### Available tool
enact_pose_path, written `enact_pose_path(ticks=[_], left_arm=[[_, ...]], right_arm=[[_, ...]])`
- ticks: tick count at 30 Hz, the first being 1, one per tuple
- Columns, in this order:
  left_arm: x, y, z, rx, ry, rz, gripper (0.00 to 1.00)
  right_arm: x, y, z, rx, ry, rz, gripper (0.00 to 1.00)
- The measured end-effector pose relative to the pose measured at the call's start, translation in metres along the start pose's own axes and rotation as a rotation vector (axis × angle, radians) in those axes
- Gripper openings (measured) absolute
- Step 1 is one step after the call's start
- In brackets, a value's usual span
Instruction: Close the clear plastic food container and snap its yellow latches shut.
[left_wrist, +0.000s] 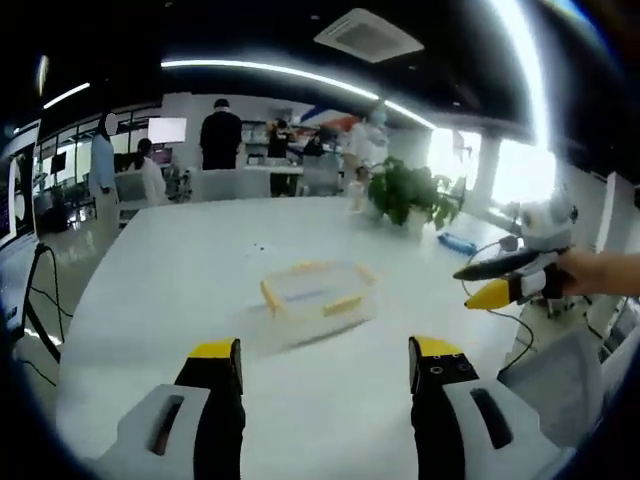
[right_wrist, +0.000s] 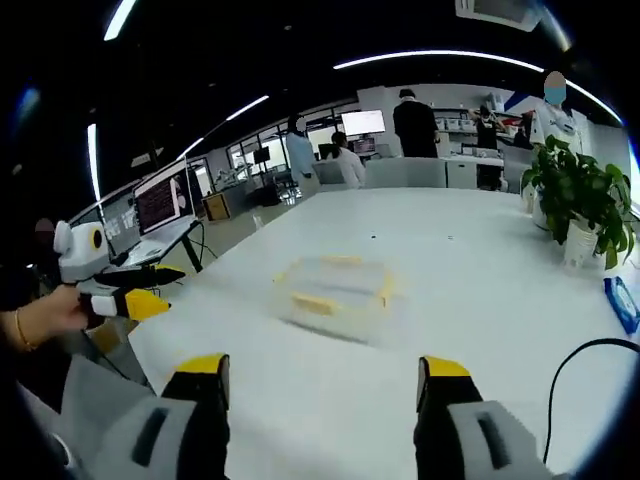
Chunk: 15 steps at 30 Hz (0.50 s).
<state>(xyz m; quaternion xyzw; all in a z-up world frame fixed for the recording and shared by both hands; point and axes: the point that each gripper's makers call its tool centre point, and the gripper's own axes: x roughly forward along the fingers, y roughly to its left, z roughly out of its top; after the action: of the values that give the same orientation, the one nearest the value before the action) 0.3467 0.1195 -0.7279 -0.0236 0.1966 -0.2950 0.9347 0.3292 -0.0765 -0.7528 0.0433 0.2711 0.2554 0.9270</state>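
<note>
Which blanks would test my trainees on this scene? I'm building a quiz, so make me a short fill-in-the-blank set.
1. The container rests on a ____ table.
2. Its latches are coloured ____.
3. Both the left gripper and the right gripper have jaws standing ____.
4. Beyond the container sits a potted ____.

Missing words: white; yellow; open; plant

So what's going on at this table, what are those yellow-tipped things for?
A person holds a gripper in each hand: the left gripper and the right gripper, both open and empty. Between them on the white table sits a clear plastic container with yellow latches. Neither gripper touches it.
</note>
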Motion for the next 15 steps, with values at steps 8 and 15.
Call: enact_pose_path(ticks=[8, 15], left_arm=[[-0.007, -0.004, -0.001, 0.013, -0.022, 0.012, 0.66], [-0.01, -0.008, -0.005, 0.011, -0.013, 0.01, 0.66]], right_arm=[[-0.012, 0.005, 0.013, 0.019, -0.088, 0.007, 0.76], [-0.014, 0.008, 0.005, 0.059, -0.083, 0.013, 0.76]])
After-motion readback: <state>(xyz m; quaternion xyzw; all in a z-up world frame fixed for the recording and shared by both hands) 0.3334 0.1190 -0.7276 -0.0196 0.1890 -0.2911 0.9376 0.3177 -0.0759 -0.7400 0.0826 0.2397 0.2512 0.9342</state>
